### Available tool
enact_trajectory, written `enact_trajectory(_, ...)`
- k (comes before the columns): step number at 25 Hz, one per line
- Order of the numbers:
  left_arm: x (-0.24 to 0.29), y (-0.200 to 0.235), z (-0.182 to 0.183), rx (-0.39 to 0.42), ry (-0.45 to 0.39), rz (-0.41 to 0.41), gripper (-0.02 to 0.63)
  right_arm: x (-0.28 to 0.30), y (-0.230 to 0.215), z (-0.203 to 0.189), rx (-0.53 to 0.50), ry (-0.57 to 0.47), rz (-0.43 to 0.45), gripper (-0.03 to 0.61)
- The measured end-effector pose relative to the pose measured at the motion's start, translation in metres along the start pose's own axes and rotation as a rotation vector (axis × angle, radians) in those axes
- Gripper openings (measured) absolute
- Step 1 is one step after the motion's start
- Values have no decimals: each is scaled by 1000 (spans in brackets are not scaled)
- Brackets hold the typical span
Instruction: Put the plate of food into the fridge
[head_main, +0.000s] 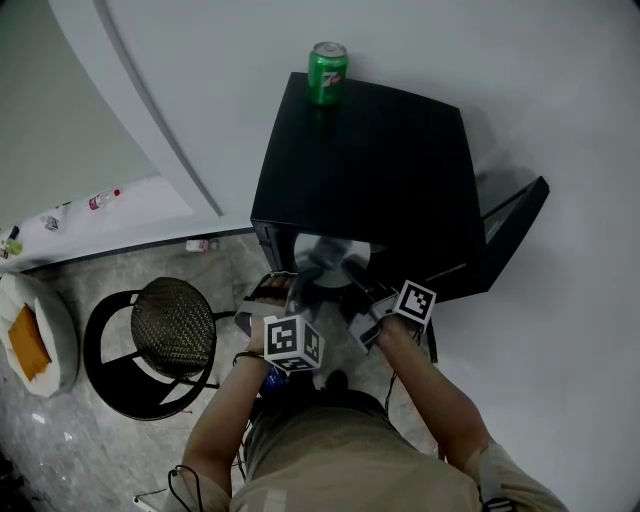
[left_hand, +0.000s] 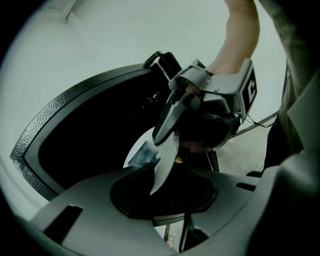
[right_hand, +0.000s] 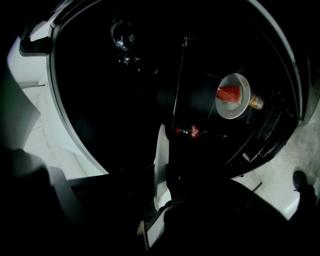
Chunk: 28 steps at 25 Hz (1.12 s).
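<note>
— What surrounds the spot?
— Plain white walls (head_main: 560, 120) from ten round to four o'clock, evenly lit. Grey marbled floor (head_main: 60, 440) at seven.
— Any furniture?
— A black round stool (head_main: 172, 325) with a woven seat at eight. At nine, a white round cushion (head_main: 45, 375) carrying something orange. A small bottle (head_main: 103, 199) lies at ten.

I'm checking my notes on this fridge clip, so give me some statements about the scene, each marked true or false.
A green can stands on top of the fridge. True.
The fridge is shut. False: its door stands open, swung to the right.
The left gripper and the right gripper both have their jaws closed on the plate. True.
The plate rests on a seat. False: it is held at the fridge's opening, apart from the stool.
Nothing is inside the fridge. False: a dish with a red slice sits inside.
</note>
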<state>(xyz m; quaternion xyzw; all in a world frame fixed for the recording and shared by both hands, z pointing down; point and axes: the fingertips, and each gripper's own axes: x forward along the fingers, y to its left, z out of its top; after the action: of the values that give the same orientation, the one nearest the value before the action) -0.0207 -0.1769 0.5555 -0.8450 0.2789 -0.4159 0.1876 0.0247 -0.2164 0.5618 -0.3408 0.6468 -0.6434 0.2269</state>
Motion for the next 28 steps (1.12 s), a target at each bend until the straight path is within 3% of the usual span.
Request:
enact_trajectory(11,4,0,-1,-2,-12,-31,101,6,-1,4,-4,-9,8,40)
enact_trajectory(28,16,16,5,-24,3,12,101,10,4,3,-69,42,30,46)
